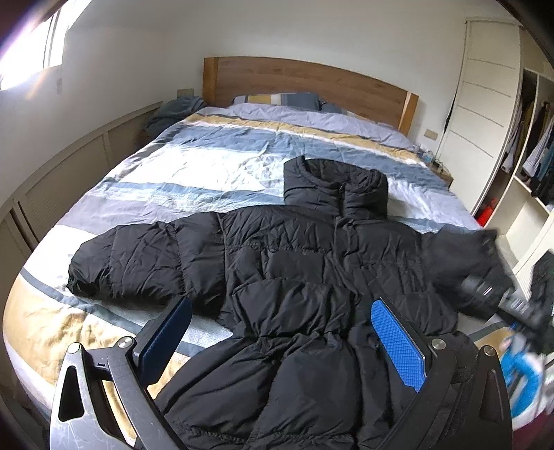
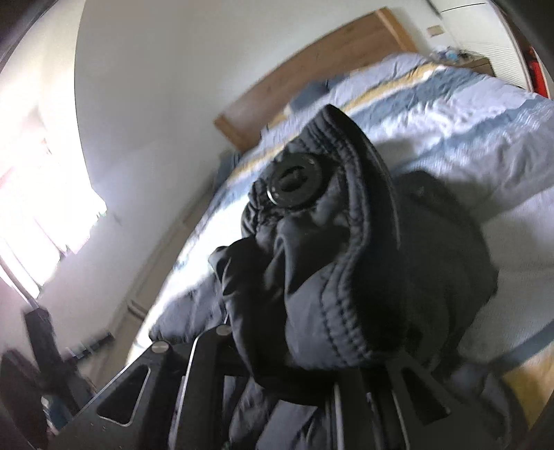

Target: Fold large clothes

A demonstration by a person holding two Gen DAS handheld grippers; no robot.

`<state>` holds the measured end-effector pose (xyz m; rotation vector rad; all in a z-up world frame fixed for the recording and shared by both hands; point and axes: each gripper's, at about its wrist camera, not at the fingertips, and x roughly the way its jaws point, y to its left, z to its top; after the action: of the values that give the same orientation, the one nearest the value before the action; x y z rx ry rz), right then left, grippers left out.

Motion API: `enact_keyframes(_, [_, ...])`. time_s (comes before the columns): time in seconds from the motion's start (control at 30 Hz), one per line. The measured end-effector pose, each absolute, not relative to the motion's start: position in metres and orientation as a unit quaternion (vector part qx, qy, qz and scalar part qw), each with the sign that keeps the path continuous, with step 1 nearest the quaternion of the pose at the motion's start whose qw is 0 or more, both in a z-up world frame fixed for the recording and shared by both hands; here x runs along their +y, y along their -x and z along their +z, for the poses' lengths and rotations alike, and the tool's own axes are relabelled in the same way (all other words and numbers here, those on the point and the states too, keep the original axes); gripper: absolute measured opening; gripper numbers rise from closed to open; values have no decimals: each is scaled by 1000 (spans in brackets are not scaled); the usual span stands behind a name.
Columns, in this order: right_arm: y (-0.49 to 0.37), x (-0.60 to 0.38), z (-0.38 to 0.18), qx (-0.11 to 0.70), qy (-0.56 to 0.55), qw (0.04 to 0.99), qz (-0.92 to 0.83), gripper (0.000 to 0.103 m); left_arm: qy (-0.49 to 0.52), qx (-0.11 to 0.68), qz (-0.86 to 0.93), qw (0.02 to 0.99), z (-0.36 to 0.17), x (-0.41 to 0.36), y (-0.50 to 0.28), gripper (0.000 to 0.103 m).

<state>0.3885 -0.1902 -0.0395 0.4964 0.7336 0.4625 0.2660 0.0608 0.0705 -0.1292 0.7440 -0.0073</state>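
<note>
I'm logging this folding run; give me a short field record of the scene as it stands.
garment: black quilted puffer jacket, front up, zipped
surface: bed with blue, white and tan striped cover
sleeve on the picture's left: lying flat, spread out sideways
other sleeve's cuff: lifted, clamped in right tongs
left tongs: open over the jacket's hem, holding nothing

White walls, wooden headboard, striped bedding, bright window, open wardrobe

The jacket is quilted cloth with a faint sheen; ahead of the tool, the bedspread is creased matt cloth, the headboard smooth wood.
</note>
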Motion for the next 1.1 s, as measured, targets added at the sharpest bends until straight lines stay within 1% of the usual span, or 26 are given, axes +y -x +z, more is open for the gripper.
enact_keyframes(0.1, [-387, -172, -56, 382, -209, 874, 217, 15, 60, 359, -6, 931, 75, 60, -259, 102])
enact_keyframes(0.17, [-389, -165, -67, 399, -195, 871, 210, 18, 62, 357, -4, 932, 76, 62, -254, 102])
enact_keyframes(0.3, [-383, -146, -85, 432, -171, 864, 196, 19, 69, 359, 4, 931, 77, 69, -244, 102])
enact_keyframes(0.4, [-384, -141, -95, 454, -176, 853, 187, 26, 69, 359, 15, 931, 78, 75, -236, 102])
enact_keyframes(0.47, [-376, -136, -97, 455, -177, 852, 189, 40, 65, 360, 22, 930, 80, 77, -231, 102])
enact_keyframes(0.5, [-373, -133, -99, 456, -177, 851, 192, 44, 63, 361, 27, 930, 80, 78, -228, 102])
enact_keyframes(0.53, [-370, -130, -98, 456, -177, 851, 194, 52, 60, 362, 32, 930, 81, 78, -226, 102])
enact_keyframes(0.57, [-366, -128, -98, 454, -177, 851, 197, 55, 58, 363, 36, 929, 81, 79, -224, 102])
enact_keyframes(0.83, [-338, -130, -88, 431, -201, 843, 252, 55, 27, 380, 69, 922, 82, 60, -219, 102])
enact_keyframes(0.93, [-325, -142, -75, 409, -205, 848, 268, 55, 15, 391, 68, 918, 77, 38, -223, 102])
enact_keyframes(1.1, [-315, -196, -53, 374, -190, 876, 239, 55, -7, 400, 32, 916, 67, -25, -239, 102])
